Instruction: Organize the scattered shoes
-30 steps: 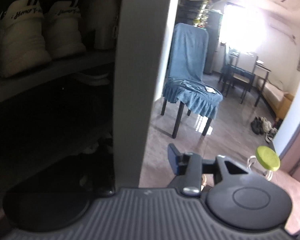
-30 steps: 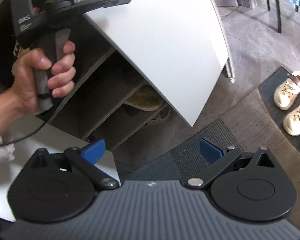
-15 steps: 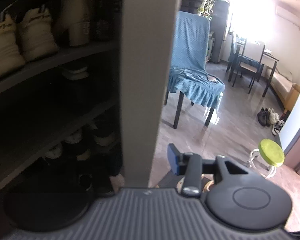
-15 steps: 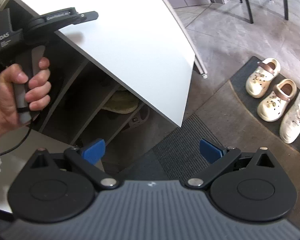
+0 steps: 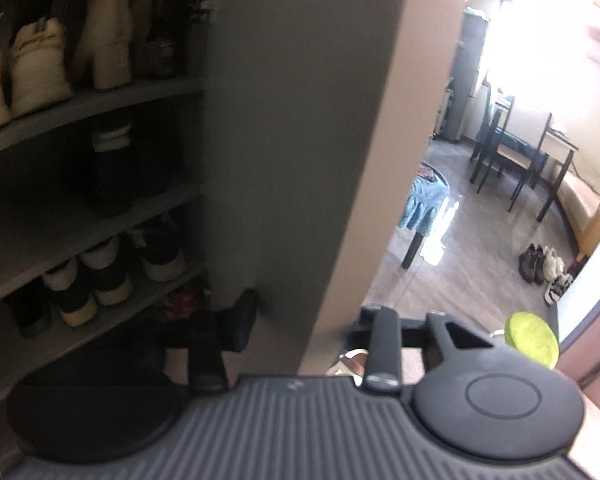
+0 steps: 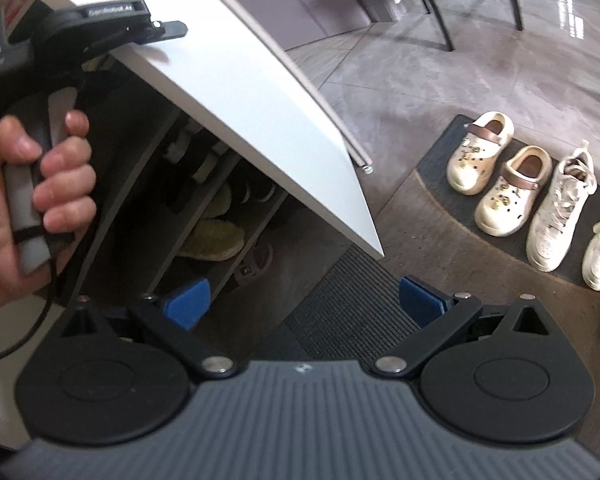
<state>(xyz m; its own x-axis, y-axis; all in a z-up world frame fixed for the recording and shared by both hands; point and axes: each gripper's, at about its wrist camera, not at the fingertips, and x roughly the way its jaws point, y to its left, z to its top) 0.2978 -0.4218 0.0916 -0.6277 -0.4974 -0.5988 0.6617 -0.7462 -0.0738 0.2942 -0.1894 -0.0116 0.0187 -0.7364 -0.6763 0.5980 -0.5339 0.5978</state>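
My left gripper [image 5: 300, 320] straddles the edge of the shoe cabinet's white door [image 5: 292, 120], one finger on each side; its jaws are closing on that edge. In the right wrist view a hand holds this left gripper [image 6: 160, 36] clamped on the door [image 6: 240, 80]. My right gripper [image 6: 304, 300] is open over the floor with nothing between its blue pads. A pair of cream clogs [image 6: 480, 152] and white sneakers [image 6: 560, 216] lie side by side on a dark mat [image 6: 432, 160] at the right.
The open cabinet's shelves [image 5: 100, 100] hold several sneakers and boots, with slippers [image 6: 212, 236] on the lower shelves. A ribbed mat [image 6: 348, 304] lies below the door. A chair [image 5: 420, 200], a green stool [image 5: 532, 338], a dining table and more shoes [image 5: 540, 264] stand beyond.
The left gripper has swung sideways with the door, which now hides most of the blue chair and uncovers more shelves. The right view has shifted to show more shoes on the mat.
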